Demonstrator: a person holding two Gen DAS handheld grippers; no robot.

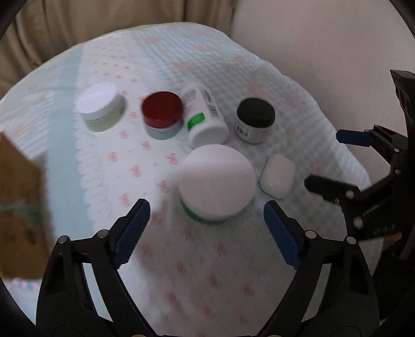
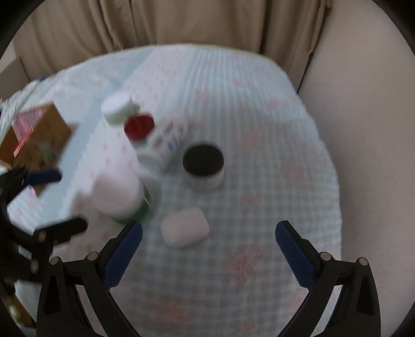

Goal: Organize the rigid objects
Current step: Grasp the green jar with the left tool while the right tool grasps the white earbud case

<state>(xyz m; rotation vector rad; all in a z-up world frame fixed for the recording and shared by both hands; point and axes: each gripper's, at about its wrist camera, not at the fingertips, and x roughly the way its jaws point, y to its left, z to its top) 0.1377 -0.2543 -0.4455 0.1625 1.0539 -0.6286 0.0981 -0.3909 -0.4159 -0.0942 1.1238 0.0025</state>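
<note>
On a pale blue cloth [image 1: 160, 64] stand a white-lidded pale green jar [image 1: 99, 106], a red-lidded jar [image 1: 162, 114], a white bottle lying on its side [image 1: 205, 116], a black-lidded jar [image 1: 255, 119], a large white-lidded green jar [image 1: 216, 182] and a small white case [image 1: 277, 178]. My left gripper [image 1: 206, 225] is open, just short of the large jar. My right gripper [image 2: 208, 241] is open; the white case [image 2: 185, 228] lies between its fingers, nearer the left one. The black-lidded jar [image 2: 203, 164] and large jar [image 2: 120, 194] lie ahead of it.
A brown cardboard box [image 1: 20, 204] stands at the left edge of the cloth; it also shows in the right wrist view [image 2: 36, 140]. A beige curtain [image 2: 181, 23] hangs behind the table. A pale wall [image 1: 324, 51] lies to the right.
</note>
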